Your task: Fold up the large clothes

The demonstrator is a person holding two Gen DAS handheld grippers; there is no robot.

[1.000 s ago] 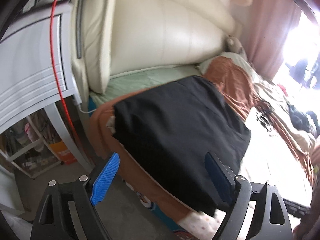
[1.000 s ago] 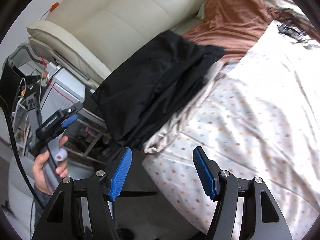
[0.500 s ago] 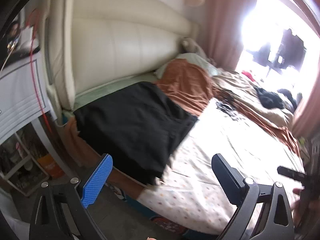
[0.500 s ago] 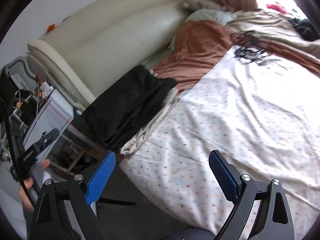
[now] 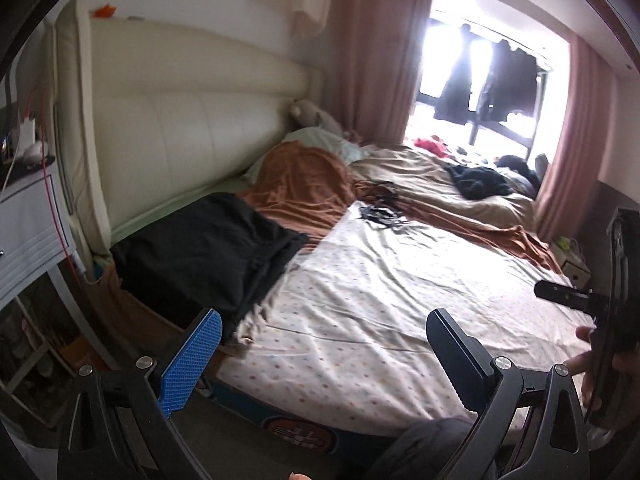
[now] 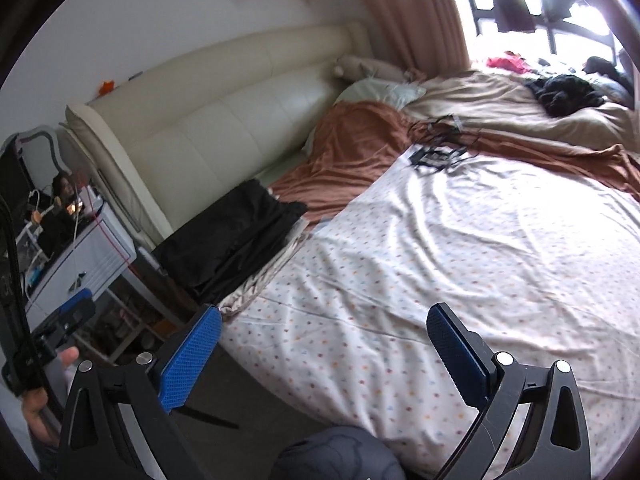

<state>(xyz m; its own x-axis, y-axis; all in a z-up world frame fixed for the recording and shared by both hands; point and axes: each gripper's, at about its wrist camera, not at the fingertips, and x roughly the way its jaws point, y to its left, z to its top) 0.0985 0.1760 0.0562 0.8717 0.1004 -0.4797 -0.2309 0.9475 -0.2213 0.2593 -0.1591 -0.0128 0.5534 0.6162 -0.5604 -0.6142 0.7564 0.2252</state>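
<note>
The folded black fabric garment (image 5: 208, 248) lies at the spotted white bedsheet's (image 5: 380, 292) headboard corner, around ten o'clock from both empty grippers, left gripper (image 5: 320, 356) fully spread, right gripper's (image 6: 324, 354) jaws opening wide, the left likely nearer.

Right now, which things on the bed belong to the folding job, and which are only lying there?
Job: folded black garment; crumpled black clothes; red clothes.
Lying about: brown blanket; cables; pillow; plush toy.
</note>
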